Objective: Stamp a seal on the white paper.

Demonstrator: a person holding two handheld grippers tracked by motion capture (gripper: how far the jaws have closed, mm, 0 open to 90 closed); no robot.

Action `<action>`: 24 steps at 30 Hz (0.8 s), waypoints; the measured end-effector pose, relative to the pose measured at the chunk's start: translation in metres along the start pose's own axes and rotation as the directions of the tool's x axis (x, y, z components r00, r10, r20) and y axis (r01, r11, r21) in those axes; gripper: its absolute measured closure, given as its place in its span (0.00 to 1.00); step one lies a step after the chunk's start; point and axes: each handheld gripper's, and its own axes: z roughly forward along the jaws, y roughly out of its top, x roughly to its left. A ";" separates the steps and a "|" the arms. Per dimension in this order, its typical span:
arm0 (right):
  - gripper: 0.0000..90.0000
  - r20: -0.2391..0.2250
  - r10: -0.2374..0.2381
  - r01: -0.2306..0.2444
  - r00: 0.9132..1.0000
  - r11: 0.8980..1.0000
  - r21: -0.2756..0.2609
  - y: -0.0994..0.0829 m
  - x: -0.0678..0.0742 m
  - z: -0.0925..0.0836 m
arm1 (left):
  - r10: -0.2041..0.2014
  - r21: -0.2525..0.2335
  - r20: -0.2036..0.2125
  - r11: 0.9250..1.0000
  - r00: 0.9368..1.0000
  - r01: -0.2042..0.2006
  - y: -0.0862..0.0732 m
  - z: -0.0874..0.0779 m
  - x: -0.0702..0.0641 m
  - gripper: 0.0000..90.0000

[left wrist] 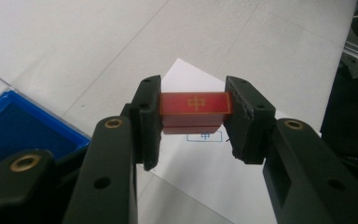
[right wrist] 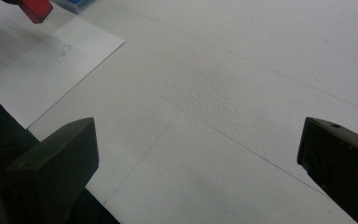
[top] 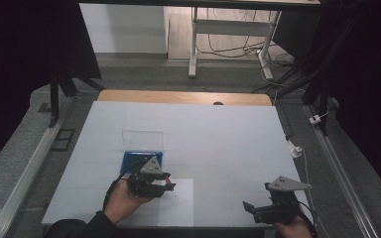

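Observation:
My left gripper (left wrist: pixel 193 119) is shut on a red stamp block (left wrist: pixel 194 109) with a gold character on its top face. It hangs just above a white sheet of paper (left wrist: pixel 205 172) that bears a small blue stamped mark (left wrist: pixel 205 136). In the high view the left gripper (top: pixel 167 182) holds the red stamp block (top: pixel 165 179) over the paper (top: pixel 178 201) near the table's front edge. My right gripper (top: pixel 250 209) rests at the front right, jaws wide apart with nothing between them. From the right gripper view (right wrist: pixel 196 154) the paper (right wrist: pixel 51 70) and the red block (right wrist: pixel 36 9) appear at upper left.
A blue tray (top: pixel 129 159) sits just behind the left gripper; its rim (left wrist: pixel 37 116) shows in the left gripper view. A clear lid (top: pixel 142 138) lies behind it. White board (top: pixel 218 144) covers the table, with a wooden edge (top: pixel 183 96) at the back.

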 end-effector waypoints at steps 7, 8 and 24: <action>0.00 -0.002 -0.001 0.001 1.000 1.000 0.000 0.000 0.000 0.000 | -0.011 -0.007 -0.026 1.000 1.000 0.010 -0.002 -0.005 0.005 0.65; 0.00 -0.002 -0.002 0.002 1.000 1.000 0.000 0.000 0.000 0.000 | -0.012 -0.007 -0.031 1.000 0.999 0.012 -0.002 -0.006 0.006 0.65; 0.00 -0.002 -0.001 0.001 1.000 1.000 0.000 0.000 0.000 0.000 | -0.080 -0.032 -0.094 0.996 0.992 0.078 -0.011 -0.024 0.031 0.65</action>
